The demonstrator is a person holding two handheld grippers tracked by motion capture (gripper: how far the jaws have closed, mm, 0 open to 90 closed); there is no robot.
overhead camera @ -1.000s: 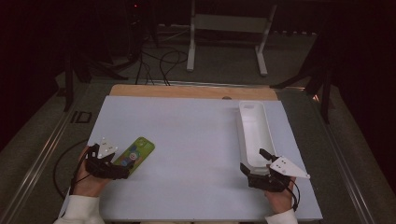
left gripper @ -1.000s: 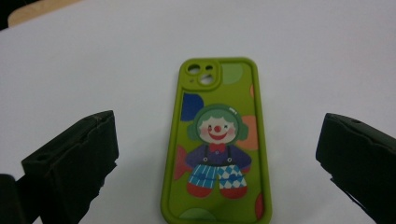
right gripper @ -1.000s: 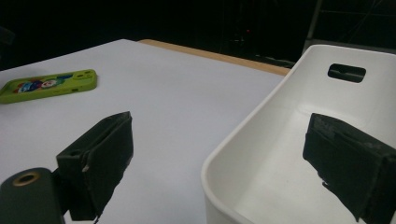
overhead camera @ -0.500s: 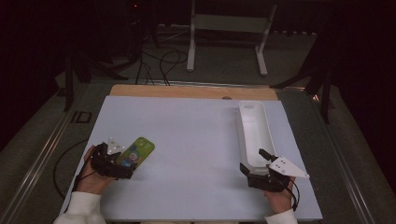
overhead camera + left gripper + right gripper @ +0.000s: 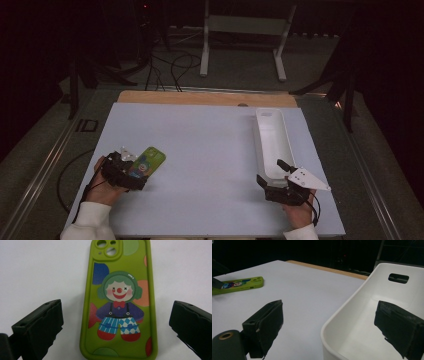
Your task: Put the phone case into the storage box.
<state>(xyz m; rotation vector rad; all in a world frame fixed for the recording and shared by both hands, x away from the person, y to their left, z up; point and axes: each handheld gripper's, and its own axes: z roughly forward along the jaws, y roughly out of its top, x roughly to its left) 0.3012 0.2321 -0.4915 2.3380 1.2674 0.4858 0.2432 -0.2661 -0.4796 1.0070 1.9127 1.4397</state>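
1. Since the earlier frame: left tool (image 5: 131, 169) advanced over the phone case (image 5: 119, 302).
2. Bench (image 5: 200, 145): case flat near its left edge.
3. White bin (image 5: 274, 140): right edge; right tool (image 5: 276, 181) spread astride its rim.
4. Left tool: spread, straddling the case; risk of skidding it.

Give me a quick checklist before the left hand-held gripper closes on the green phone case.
1. Left hand-held gripper open: ok, jaws stand wide.
2. Phone case between the jaws: ok, roughly centred, gaps both sides.
3. Case flat on the white table: ok.
4. Jaws low enough to catch the case edges: cannot tell.
5. White bin empty: ok as far as it shows.
6. Right hand-held gripper away from the case: ok, open at the bin's near end.
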